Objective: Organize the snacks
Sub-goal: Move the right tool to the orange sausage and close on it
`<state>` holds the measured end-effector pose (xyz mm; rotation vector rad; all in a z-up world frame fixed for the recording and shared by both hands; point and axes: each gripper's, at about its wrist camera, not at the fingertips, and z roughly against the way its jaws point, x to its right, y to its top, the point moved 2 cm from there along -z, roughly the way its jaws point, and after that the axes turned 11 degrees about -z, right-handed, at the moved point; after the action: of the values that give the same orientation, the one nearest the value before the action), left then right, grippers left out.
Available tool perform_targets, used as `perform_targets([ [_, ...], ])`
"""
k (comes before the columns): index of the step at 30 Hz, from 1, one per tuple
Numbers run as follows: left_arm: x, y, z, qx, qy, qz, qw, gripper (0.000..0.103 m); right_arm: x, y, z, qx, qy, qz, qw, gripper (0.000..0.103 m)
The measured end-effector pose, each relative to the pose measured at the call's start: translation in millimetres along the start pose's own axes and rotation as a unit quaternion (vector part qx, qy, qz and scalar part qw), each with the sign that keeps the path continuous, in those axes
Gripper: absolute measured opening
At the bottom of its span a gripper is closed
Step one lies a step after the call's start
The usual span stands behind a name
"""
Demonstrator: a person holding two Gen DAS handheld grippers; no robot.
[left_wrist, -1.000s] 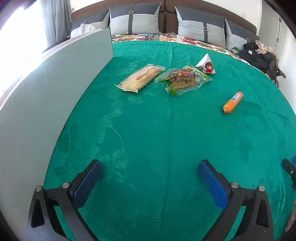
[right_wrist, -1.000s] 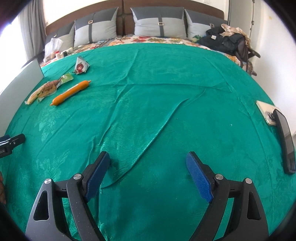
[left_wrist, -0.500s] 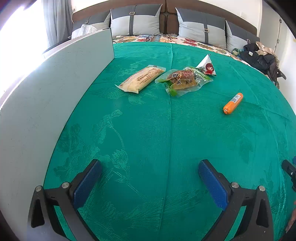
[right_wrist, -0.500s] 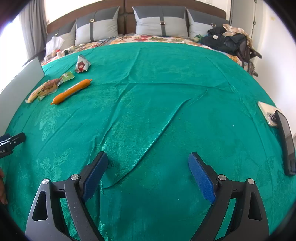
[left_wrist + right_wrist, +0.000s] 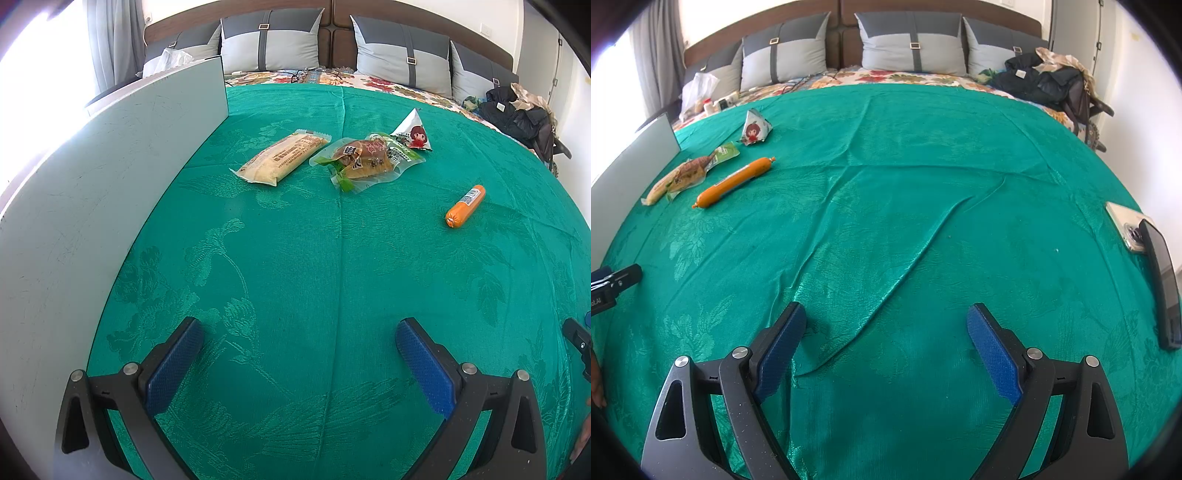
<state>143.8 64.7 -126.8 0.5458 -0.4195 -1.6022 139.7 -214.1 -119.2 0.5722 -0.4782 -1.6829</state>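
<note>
Since a second ago both grippers have eased a little forward over the bed, the snacks sitting slightly nearer in each view, and nothing on the cloth has shifted. The green bedspread [image 5: 332,258] carries everything; a grey board [image 5: 110,192] stands upright along its left edge. Four grey pillows line the headboard beyond the bedspread, and a heap of dark clothing [image 5: 1045,79] lies past its far right corner. Four snacks lie toward the board end: one long beige bar packet [image 5: 282,157] nearest the board, one green-edged pouch [image 5: 365,158] just right of it, one small triangular white packet [image 5: 413,131] touching the pouch's far end, and one orange sausage [image 5: 465,206] apart, furthest from the board. Two phones [image 5: 1145,251] overlap at the bedspread's edge opposite the board. The left gripper [image 5: 299,354] hovers with jaws wide and empty; the right gripper [image 5: 886,339] likewise, jaws wide and empty, above a long crease in the cloth.
</note>
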Motion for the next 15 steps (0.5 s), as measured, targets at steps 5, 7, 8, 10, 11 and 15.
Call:
perform_targets([
  [5,-0.1,-0.1,0.2,-0.001,0.001,0.000,1.0000,0.103,0.1,0.0,0.1,0.000,0.000,0.000,1.000,0.092],
  [7,0.4,0.8,0.2,-0.002,0.002,-0.002,1.0000,0.103,0.1,-0.1,0.1,0.000,0.000,0.000,1.000,0.092],
  [8,0.1,1.3,0.2,-0.003,0.001,-0.004,1.0000,0.103,0.2,-0.1,0.1,0.000,0.000,0.000,1.000,0.092],
  [10,0.5,4.3,-1.9,-0.002,-0.008,-0.020,0.9998,0.103,0.3,-0.2,0.2,0.000,0.000,0.000,1.000,0.092],
  [11,-0.5,4.9,-2.3,-0.001,-0.014,-0.027,0.9995,0.103,0.2,-0.2,0.2,0.000,0.000,0.000,1.000,0.092],
  [15,-0.8,5.0,-2.3,0.002,-0.019,-0.033,0.9993,0.103,0.3,-0.3,0.2,0.000,0.000,0.000,1.000,0.092],
])
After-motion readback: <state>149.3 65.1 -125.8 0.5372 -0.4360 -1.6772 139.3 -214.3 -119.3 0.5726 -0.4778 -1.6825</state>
